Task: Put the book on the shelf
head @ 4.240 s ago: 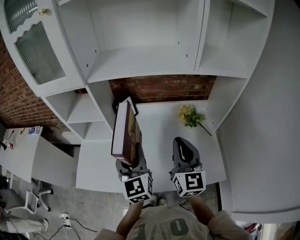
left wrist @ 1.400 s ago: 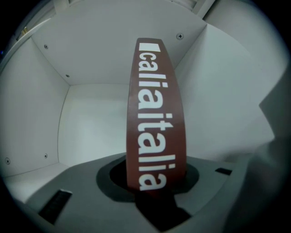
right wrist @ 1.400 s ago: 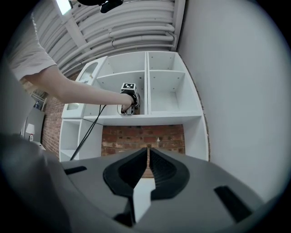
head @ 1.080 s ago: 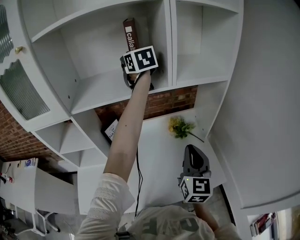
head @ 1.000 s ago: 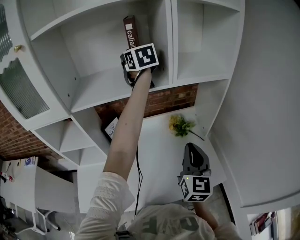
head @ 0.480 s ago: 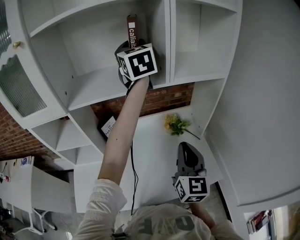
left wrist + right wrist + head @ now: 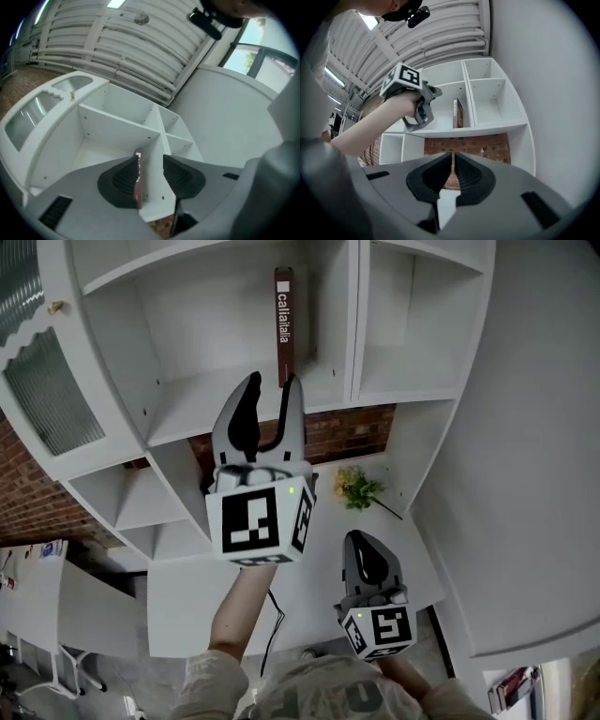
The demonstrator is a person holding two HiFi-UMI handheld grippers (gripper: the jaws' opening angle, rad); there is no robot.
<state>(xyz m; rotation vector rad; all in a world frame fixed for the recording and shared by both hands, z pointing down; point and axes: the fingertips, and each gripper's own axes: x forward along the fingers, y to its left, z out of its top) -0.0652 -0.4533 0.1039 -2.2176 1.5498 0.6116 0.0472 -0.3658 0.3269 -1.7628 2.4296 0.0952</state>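
Observation:
The brown book (image 7: 284,320) stands upright on the white shelf (image 7: 202,395), against the divider on the compartment's right side. My left gripper (image 7: 271,382) hangs in front of the shelf, near the head camera, open and empty. In the left gripper view the book's spine (image 7: 137,180) shows far off between the spread fingers of the left gripper (image 7: 150,176), touching neither pad. My right gripper (image 7: 370,563) is low over the desk, shut and holding nothing. The right gripper view shows its jaws (image 7: 453,176) together, with the book (image 7: 457,113) and the left gripper (image 7: 419,110) above.
A bunch of yellow flowers (image 7: 354,488) lies on the white desk (image 7: 187,606) below the shelf. A glass-fronted cabinet door (image 7: 47,362) is at the left. A brick wall (image 7: 337,432) backs the desk, and a white wall (image 7: 525,474) closes the right side.
My left gripper has let go of the book and drawn back from the shelf towards the head camera. The book stays upright on the shelf. The right gripper has barely moved.

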